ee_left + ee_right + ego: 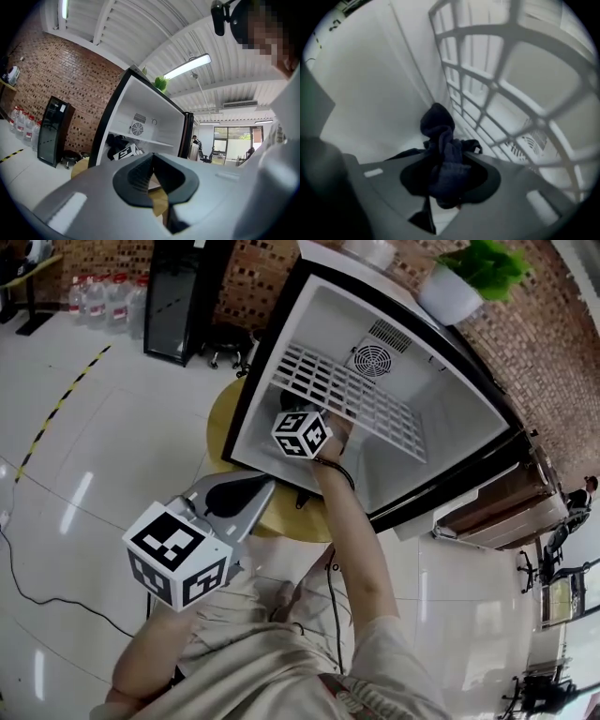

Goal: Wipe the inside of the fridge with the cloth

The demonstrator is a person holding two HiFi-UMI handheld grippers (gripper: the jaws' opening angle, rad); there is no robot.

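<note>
The left gripper (253,491) hangs outside the fridge (441,418), low by the person's lap. Its jaws are pressed together on nothing and aimed up at the open cabinet. The yellow round table (223,423) under the fridge lies between them. To its right, the right gripper (445,176) reaches into the compartment beneath the white wire shelf (520,93), its jaws pinching a dark cloth (438,126). The cloth's bunched end pokes straight ahead along the jaws toward the corner where the smooth left wall (379,93) meets the floor of the fridge. The shelf runs above and to the right. Whether the cloth tip touches the wall cannot be told. The right hand is by far the nearer, so the wipe will likely turn on pressing that bunch forward and left.
</note>
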